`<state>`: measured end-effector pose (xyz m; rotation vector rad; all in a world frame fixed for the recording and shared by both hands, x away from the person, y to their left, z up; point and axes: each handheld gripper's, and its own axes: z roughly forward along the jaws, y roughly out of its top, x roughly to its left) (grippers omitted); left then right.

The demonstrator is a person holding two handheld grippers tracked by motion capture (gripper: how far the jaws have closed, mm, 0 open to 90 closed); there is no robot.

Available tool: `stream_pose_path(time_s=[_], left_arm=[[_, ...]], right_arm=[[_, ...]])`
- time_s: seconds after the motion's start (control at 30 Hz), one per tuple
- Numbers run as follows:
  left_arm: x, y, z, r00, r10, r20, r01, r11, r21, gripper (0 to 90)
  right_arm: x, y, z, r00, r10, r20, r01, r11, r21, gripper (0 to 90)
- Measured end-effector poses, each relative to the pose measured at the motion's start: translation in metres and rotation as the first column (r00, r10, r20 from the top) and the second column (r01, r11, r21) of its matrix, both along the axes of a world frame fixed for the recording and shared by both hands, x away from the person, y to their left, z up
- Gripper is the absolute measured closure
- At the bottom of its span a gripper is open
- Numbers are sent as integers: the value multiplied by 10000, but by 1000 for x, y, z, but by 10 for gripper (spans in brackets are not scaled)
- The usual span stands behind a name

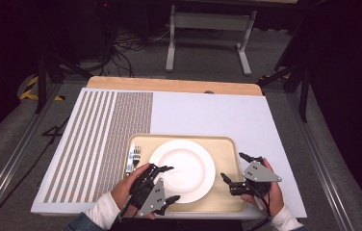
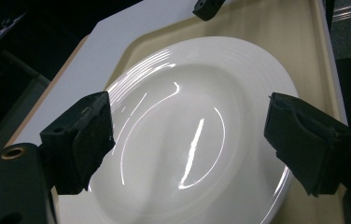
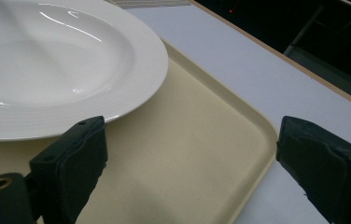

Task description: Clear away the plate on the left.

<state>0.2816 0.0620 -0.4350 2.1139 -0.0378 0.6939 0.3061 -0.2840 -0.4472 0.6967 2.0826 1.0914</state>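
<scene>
A white plate point(image 1: 182, 170) sits in the middle of a beige tray point(image 1: 232, 202) near the table's front edge, and the tray serves as the landmark here. A fork point(image 1: 135, 158) lies on the tray's left side, just beside the plate. The left gripper point(image 1: 168, 183) hangs over the plate's near-left rim with its jaws spread wide and nothing between them; in the left gripper view the plate point(image 2: 197, 130) lies under both jaws, apart from them. The right gripper point(image 1: 234, 168) hovers over the tray's right side, also released, its jaws straddling the tray's point(image 3: 201, 154) right rim with the plate point(image 3: 61, 65) just off to one side.

Judged from this, the setting is laid but nothing is gripped: any lifting or shifting of plate or tray has not begun.

The fork is small and blurred, so whether other cutlery lies with it cannot be told. The hands hide the tray's near corners.
</scene>
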Motion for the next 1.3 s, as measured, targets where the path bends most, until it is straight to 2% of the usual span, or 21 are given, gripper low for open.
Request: stream_pose_path(time_s=[0.47,0.97,1.3], left_arm=[[8,19,8,9987,515,-46,-516,9980,-376,158],[13,31,10,9965,828,-75,-831,9953,-506,154],[22,43,10,9916,1268,-267,-1282,9898,-624,152]], right_arm=[[-1,0,1,9999,104,58,-104,9999,27,98],[-1,0,1,9999,107,55,-107,9999,77,97],[-2,0,2,9999,132,106,-133,9999,109,97]])
